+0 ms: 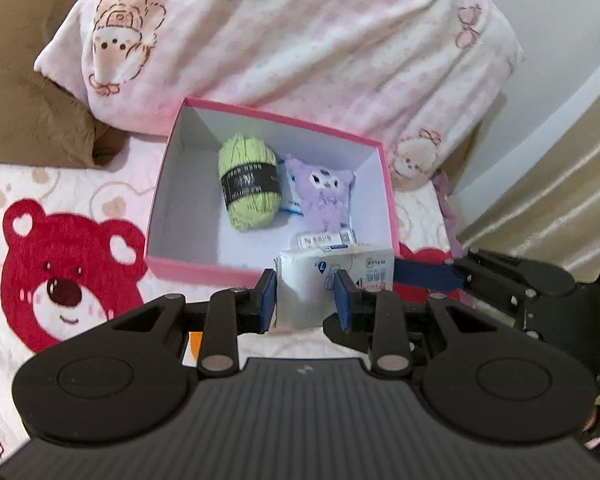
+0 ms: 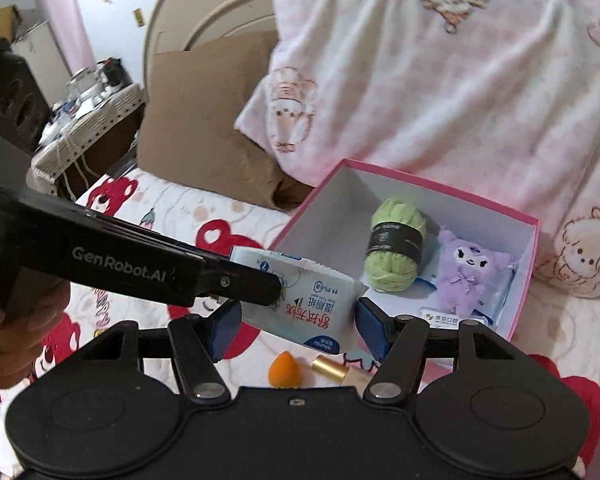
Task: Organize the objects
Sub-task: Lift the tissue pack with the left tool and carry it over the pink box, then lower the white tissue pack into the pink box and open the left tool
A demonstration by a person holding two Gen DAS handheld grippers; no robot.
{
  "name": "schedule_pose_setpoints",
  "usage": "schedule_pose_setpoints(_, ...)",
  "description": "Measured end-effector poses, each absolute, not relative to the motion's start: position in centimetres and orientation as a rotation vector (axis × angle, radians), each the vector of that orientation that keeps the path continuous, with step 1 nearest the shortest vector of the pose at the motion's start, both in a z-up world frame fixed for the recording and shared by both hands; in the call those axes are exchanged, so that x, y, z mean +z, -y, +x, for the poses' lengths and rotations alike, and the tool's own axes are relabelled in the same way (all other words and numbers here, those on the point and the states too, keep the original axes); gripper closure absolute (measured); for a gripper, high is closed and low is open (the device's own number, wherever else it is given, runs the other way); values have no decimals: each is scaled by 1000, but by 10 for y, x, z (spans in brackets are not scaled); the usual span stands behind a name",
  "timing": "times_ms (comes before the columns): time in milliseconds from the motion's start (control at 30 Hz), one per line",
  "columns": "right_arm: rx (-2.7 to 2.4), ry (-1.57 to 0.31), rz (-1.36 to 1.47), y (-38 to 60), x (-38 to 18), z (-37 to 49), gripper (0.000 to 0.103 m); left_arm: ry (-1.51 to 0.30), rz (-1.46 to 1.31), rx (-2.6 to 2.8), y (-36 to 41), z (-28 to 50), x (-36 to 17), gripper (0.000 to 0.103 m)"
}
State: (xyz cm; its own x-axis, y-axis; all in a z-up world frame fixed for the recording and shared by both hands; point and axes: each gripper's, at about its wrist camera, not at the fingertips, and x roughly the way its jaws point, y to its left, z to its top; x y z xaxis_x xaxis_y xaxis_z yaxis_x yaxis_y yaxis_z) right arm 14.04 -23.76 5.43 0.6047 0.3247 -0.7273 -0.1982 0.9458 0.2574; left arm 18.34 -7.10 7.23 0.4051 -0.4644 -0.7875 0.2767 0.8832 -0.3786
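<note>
A bed with a bear-print sheet (image 1: 60,280) fills both views, a pink blanket (image 1: 300,40) heaped at its far side and a brown pillow (image 2: 204,120) at the head. On the sheet, against the blanket, sits an open pink box (image 1: 204,272) with white inner walls. Inside lie a green yarn ball (image 1: 249,184), its long axis running roughly from near to far wall with a black band across the middle, and beside it a purple plush (image 1: 326,196), face up, lying on a flat white packet (image 2: 500,304).

The left gripper (image 1: 306,296) pinches a white wipes pack (image 1: 332,284) between its blue pads, just in front of the box's near wall. In the right wrist view the pack (image 2: 312,304) is held off the sheet, its long axis slanting from upper left to lower right, printed face toward the camera with text upside down. The left gripper grips the pack's left end there.

The right gripper (image 2: 298,328) is spread wide, its blue pads either side of the pack's lower end; contact cannot be judged. Below the pack, on the sheet, lie an orange sponge (image 2: 286,372) and a gold tube (image 2: 336,368).
</note>
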Motion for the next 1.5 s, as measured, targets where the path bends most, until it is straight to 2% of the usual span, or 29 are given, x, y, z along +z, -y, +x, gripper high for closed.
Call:
schedule_pose_setpoints(267,255,-964,218,263,18,186,47,-1091,-240,-448,87,229,28,73)
schedule_pose_setpoints(667,243,-1104,346,281,-60,237,49,-1185,-253,-363,98,273,-53,73)
schedule_pose_setpoints(1333,163,-1143,252,280,-109,258,62,-1253,-182,-324,118,305,-105,73)
schedule_pose_setpoints(1433,155,-1141,247,280,-109,258,62,-1245,-189,-306,118,305,-108,67)
schedule_pose_setpoints(1500,152,-1118,231,279,-103,252,62,-1214,-182,-305,116,302,-106,59)
